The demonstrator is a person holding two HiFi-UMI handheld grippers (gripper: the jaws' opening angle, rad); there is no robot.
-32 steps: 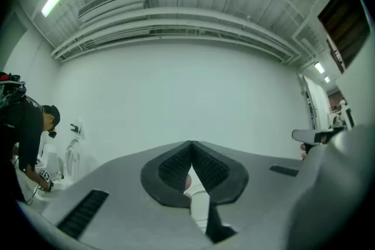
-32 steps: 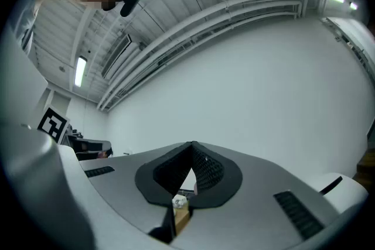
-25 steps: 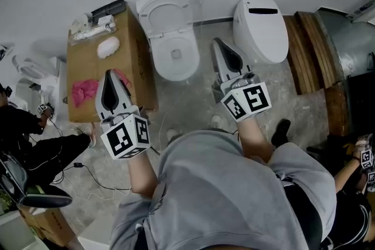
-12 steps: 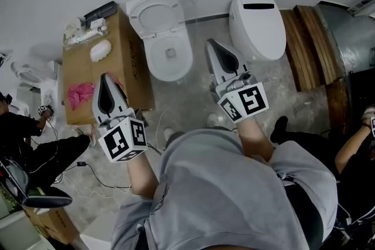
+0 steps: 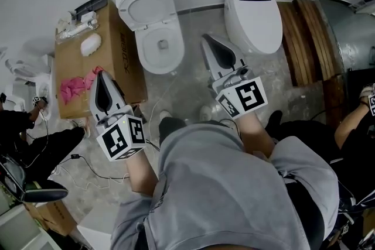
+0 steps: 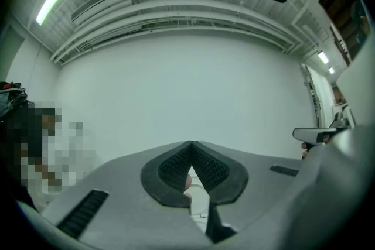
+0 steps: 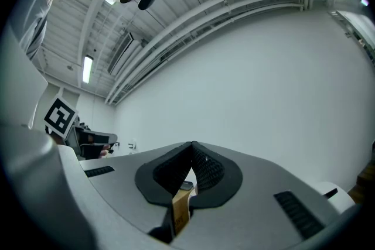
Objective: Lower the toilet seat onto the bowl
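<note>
Two hand-held grippers were out in front of the person, neither touching the toilet. The left gripper [image 5: 104, 74] had its jaws pressed together at the tips with nothing pinched between them, and in the head view it sat over the near edge of a brown cardboard box [image 5: 111, 52], just beside a crumpled pink cloth [image 5: 73, 88] lying on top of the box. The right gripper [image 5: 207, 38] likewise had its jaws closed tip to tip on nothing, and it showed over the grey concrete floor [image 5: 193, 82] between the two toilets. The white toilet seat [image 5: 145, 6] stood raised against the pale wall, behind the open white ceramic bowl [image 5: 159, 48], which sat just to the right of the box. A second white toilet with a shut lid [image 5: 253, 16] stood further right, near a stack of brown wooden planks [image 5: 304, 38]. Thin dark cables [image 5: 88, 164] trailed across the floor at the left.
</note>
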